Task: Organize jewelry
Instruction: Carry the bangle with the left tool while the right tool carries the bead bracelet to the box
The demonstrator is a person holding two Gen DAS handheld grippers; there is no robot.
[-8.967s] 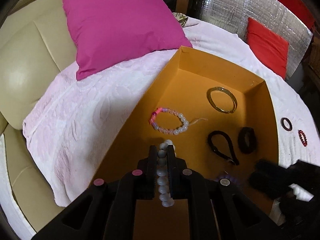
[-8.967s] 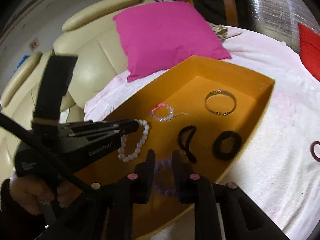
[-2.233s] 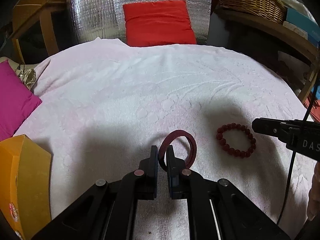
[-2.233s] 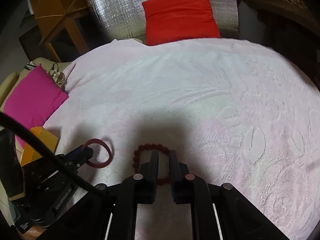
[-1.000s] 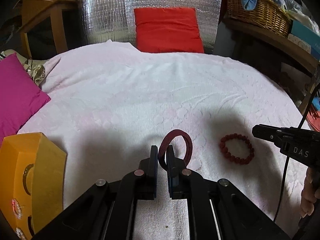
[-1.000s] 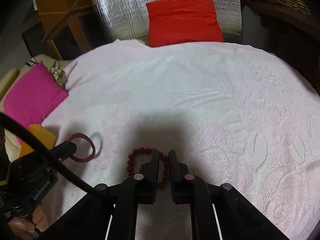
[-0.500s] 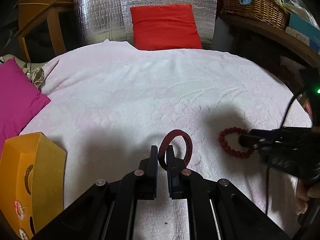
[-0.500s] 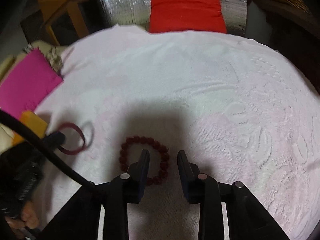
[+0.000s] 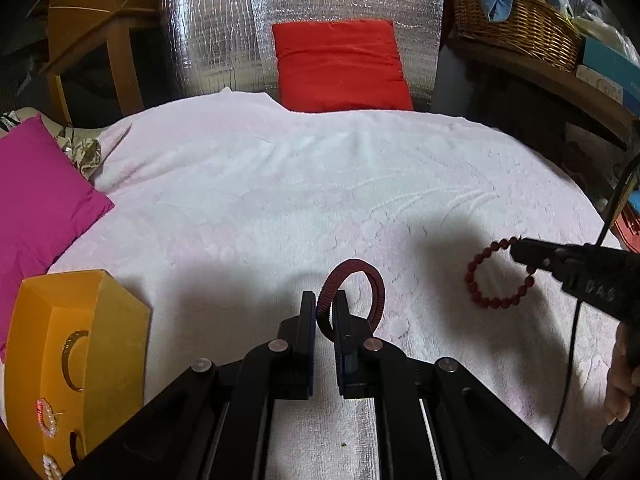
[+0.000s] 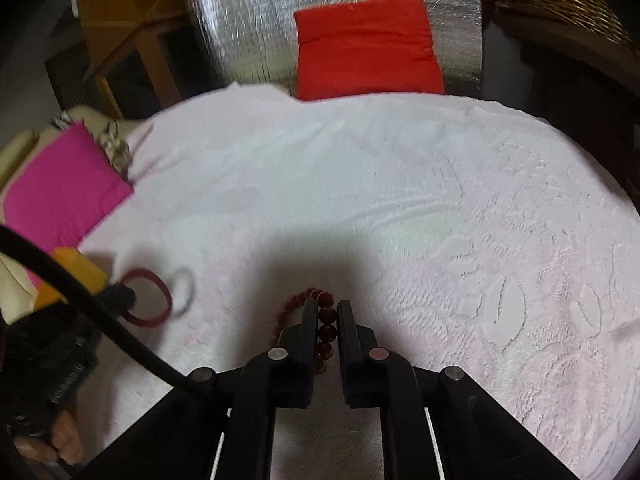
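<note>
My left gripper (image 9: 324, 300) is shut on a dark red band bracelet (image 9: 370, 280) and holds it upright above the pale pink blanket (image 9: 280, 184). The band also shows in the right wrist view (image 10: 158, 304), with the left gripper (image 10: 116, 298) at its left. My right gripper (image 10: 324, 310) is shut on a red bead bracelet (image 10: 326, 314). In the left wrist view the right gripper (image 9: 516, 248) holds the bead bracelet (image 9: 480, 296) by its far edge. The orange box (image 9: 120, 320) with several bracelets stands at the left.
A magenta pillow (image 9: 36, 196) lies at the left beside the box. A red cushion (image 9: 340, 64) leans on a silver foil panel (image 9: 216, 32) at the back. A wicker basket (image 9: 516, 28) sits on a shelf at the back right.
My right gripper opened half a second ago, moved onto the red bead bracelet and shut on it. My left gripper keeps the dark red band and has hardly moved.
</note>
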